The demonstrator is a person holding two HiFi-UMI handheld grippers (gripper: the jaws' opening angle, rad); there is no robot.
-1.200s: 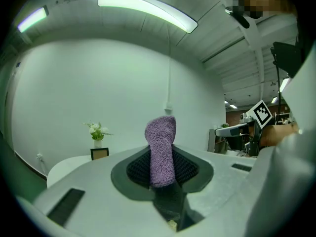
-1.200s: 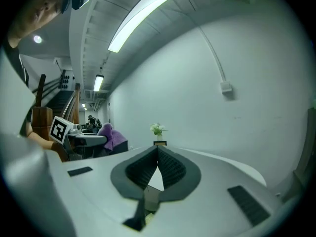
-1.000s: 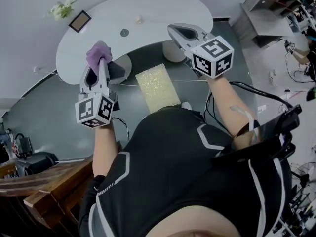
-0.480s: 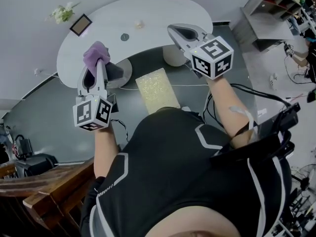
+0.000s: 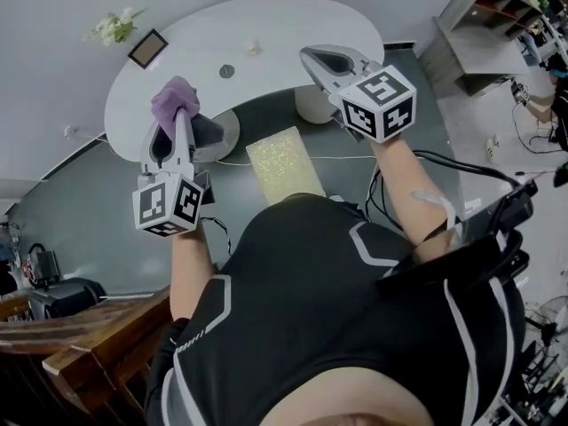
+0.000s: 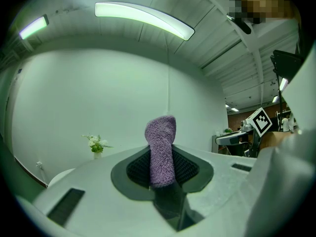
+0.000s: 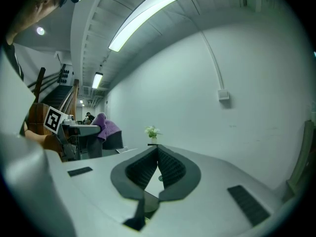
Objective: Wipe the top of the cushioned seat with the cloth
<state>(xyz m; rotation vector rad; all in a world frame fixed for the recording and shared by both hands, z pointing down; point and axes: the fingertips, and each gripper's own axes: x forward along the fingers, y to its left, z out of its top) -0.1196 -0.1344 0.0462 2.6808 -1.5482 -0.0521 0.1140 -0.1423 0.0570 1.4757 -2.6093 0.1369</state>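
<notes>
Left hand-held gripper pinching cloth | right hand-held gripper jaws together | both barely shifted

Cushioned seat — near end hidden under the person's torso. Cloth — lower end buried between left gripper jaws.

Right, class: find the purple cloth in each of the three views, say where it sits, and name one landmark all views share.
Head view: the purple cloth is upper left, pinched in the left tool.
Left gripper view: the cloth is at the centre, standing up between the shut jaws.
Right gripper view: the cloth is small, at middle left.
Shared landmark: the white flowers by the wall.
</notes>
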